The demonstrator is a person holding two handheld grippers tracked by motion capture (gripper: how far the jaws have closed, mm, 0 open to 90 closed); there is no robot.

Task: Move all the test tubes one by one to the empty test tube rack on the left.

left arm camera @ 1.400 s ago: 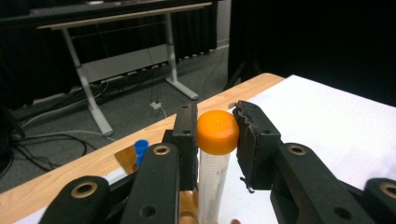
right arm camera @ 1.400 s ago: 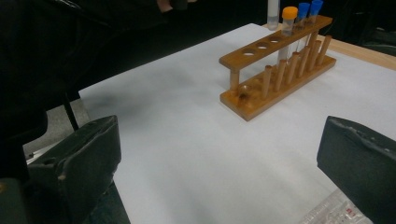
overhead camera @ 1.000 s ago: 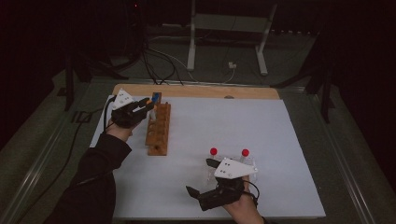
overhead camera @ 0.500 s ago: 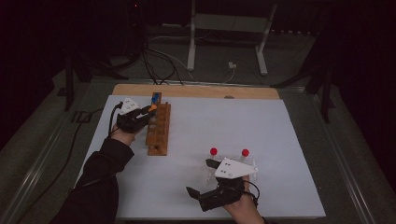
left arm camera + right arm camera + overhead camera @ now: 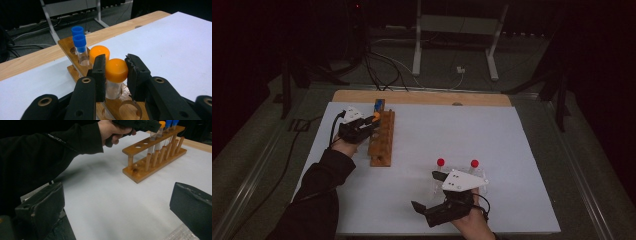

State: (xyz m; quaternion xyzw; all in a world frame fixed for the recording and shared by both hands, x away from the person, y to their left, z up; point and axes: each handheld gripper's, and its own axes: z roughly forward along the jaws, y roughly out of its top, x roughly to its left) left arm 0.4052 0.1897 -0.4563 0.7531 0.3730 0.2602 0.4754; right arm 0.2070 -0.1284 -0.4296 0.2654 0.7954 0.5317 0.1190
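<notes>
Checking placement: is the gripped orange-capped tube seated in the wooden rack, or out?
In: the orange-capped clear tube stands upright through a wooden rack hole.

At left of the frame, the left gripper [image 5: 364, 127] reaches out on a sleeved arm, jaws clamped shut. At lower right, the right gripper [image 5: 426, 191] rests low, jaws spread wide.

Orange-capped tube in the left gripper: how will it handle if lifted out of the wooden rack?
The orange-capped tube looks clear, thin-walled and empty, so probably light and breakable. The fingers pinch only its smooth cap, so it might slip or swing. Laid on the sheet, its round body would likely roll.
</notes>
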